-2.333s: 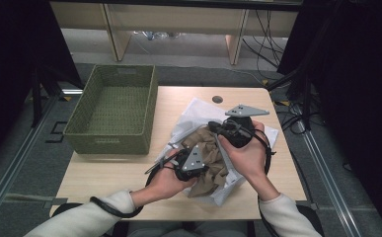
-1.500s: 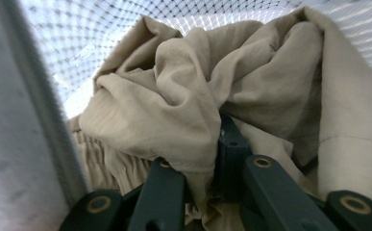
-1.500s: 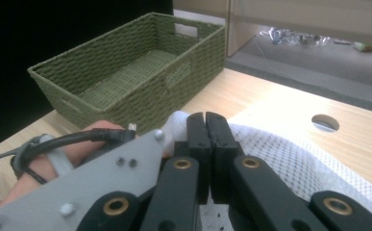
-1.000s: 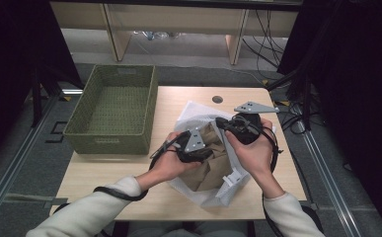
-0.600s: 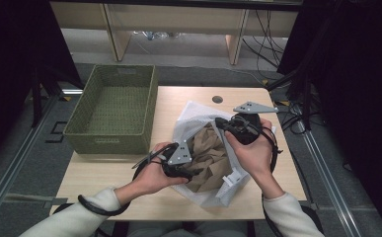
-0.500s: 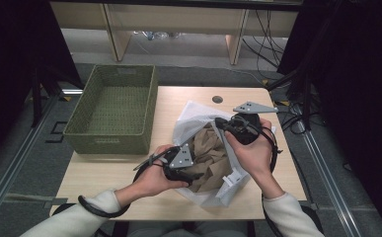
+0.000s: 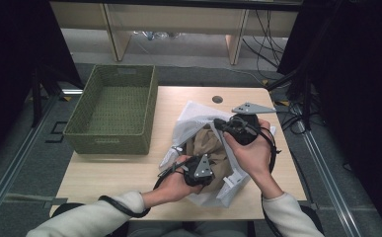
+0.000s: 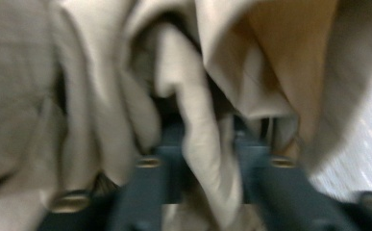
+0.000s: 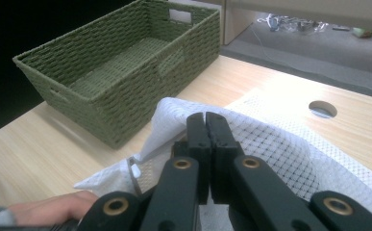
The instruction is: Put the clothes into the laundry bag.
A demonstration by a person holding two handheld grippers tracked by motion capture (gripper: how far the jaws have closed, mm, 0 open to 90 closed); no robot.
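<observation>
A white mesh bag (image 7: 193,116) lies on the table's right half with a crumpled beige cloth (image 7: 203,145) inside its mouth. My right gripper (image 7: 218,123) is shut on the bag's upper edge (image 9: 279,144) and holds it raised; its jaws (image 9: 206,120) meet at the mesh. My left gripper (image 7: 213,170) sits low in the cloth at the bag's near side. Its jaws have just been closing, and a fold of the beige cloth (image 8: 207,144) is pinched between them. The view is blurred.
An empty green woven basket (image 7: 110,143) stands on the table's left half, also in the right gripper view (image 9: 126,72). A round hole (image 7: 217,99) is in the tabletop behind the bag. Bare wood (image 7: 119,173) lies between basket and near edge.
My left gripper has moved down and toward the near edge, deeper into the beige cloth, and closed on a fold. The right gripper has kept the bag's edge up.
</observation>
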